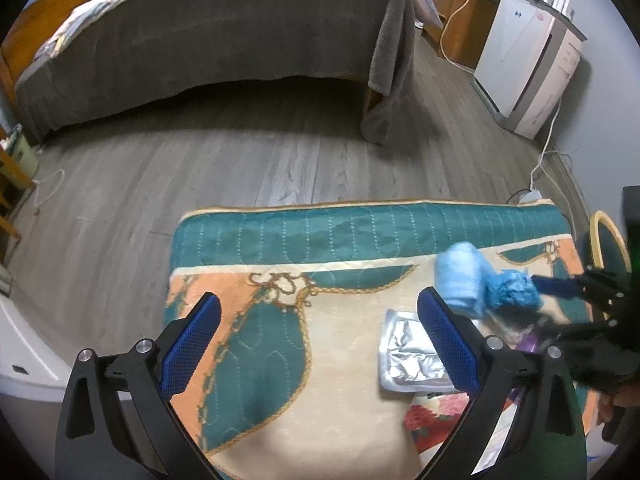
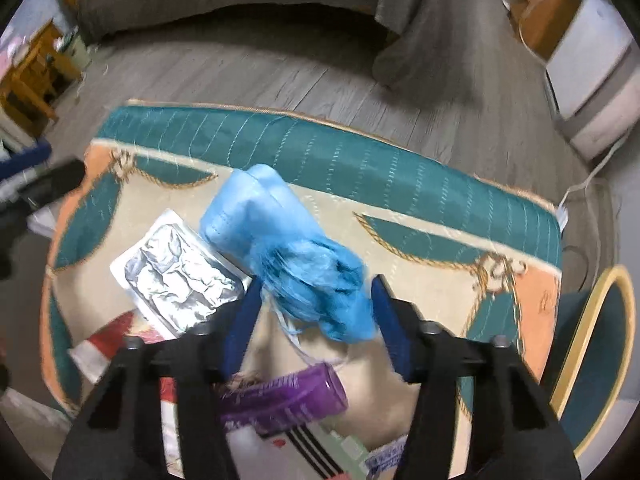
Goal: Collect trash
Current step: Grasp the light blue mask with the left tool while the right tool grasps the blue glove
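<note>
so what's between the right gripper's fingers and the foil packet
In the right wrist view, nothing: the foil packet sits directly beside the right gripper, whose fingers flank a blue plastic wad.

Left view: from my left gripper point(image 1: 320, 340), angled down, facing the bed point(image 1: 224, 28).
Right view: nearer, over the mat point(image 2: 400, 168).
Shared: mat, foil tray point(image 1: 412, 356), blue bag point(image 2: 304, 256).
</note>
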`<state>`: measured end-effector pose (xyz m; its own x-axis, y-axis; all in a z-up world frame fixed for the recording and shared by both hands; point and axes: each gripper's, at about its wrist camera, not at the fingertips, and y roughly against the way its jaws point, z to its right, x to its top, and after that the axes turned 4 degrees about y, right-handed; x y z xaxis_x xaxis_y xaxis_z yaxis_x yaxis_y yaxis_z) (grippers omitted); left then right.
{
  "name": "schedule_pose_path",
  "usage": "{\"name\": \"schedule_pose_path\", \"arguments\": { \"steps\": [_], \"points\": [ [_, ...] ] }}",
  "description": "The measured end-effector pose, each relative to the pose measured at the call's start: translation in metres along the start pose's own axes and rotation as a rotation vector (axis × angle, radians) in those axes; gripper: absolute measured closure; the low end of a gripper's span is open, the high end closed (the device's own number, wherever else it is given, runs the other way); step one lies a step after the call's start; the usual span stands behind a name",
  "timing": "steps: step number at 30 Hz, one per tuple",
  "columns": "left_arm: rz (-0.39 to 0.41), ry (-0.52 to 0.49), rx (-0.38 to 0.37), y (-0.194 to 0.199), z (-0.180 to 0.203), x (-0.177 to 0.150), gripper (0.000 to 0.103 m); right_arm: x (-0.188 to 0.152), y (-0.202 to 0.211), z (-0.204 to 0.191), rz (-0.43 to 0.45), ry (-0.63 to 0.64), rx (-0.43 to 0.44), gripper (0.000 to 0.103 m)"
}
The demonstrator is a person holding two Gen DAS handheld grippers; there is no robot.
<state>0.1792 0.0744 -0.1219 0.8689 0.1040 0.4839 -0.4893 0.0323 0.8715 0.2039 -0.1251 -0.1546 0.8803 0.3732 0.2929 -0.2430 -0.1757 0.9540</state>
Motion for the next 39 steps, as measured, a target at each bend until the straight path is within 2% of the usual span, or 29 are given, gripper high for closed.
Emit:
{"name": "schedule_pose_path", "arguments": {
  "steps": [4,11,15,19,20,21,23,25,27,30,33,38,39],
  "points": [
    [-0.004,-0.036,-0.01,-0.007,0.018,0.0,0.006,0.001,0.023,0.019,0.052,-0.067,0.043,0.068],
    [-0.017,-0.139,-0.059,-0.026,0.067,0.004,0.006,0.002,0.039,0.058,0.071,-0.155,-0.044,0.068],
    [-0.052,-0.122,-0.099,-0.039,0.081,0.007,0.006,-0.002,0.036,0.077,0.061,-0.18,-0.065,0.068],
    [-0.094,-0.14,-0.086,-0.058,0.092,0.007,0.009,-0.004,0.034,0.084,0.05,-0.178,-0.073,0.068],
    [-0.1,-0.15,-0.083,-0.061,0.095,0.007,0.014,-0.005,0.035,0.085,0.049,-0.176,-0.076,0.068],
    [-0.112,-0.16,-0.084,-0.065,0.098,0.007,0.025,-0.005,0.035,0.086,0.05,-0.175,-0.078,0.068],
    [-0.151,-0.168,-0.105,-0.072,0.103,0.005,0.038,-0.006,0.035,0.088,0.049,-0.175,-0.077,0.068],
    [-0.162,-0.181,-0.114,-0.074,0.107,0.003,0.043,-0.006,0.035,0.09,0.05,-0.175,-0.075,0.068],
    [-0.161,-0.21,-0.12,-0.073,0.111,0.001,0.058,-0.007,0.035,0.091,0.049,-0.177,-0.078,0.068],
    [-0.162,-0.224,-0.125,-0.071,0.115,-0.001,0.067,-0.007,0.036,0.091,0.05,-0.183,-0.074,0.068],
    [-0.145,-0.225,-0.129,-0.063,0.114,-0.001,0.069,-0.008,0.039,0.088,0.054,-0.171,-0.077,0.068],
    [-0.03,-0.223,-0.135,-0.031,0.117,0.007,0.07,-0.013,0.049,0.086,0.073,-0.177,-0.083,0.068],
    [0.015,-0.215,-0.135,-0.019,0.117,0.01,0.07,-0.014,0.052,0.086,0.079,-0.18,-0.085,0.068]
  ]
}}
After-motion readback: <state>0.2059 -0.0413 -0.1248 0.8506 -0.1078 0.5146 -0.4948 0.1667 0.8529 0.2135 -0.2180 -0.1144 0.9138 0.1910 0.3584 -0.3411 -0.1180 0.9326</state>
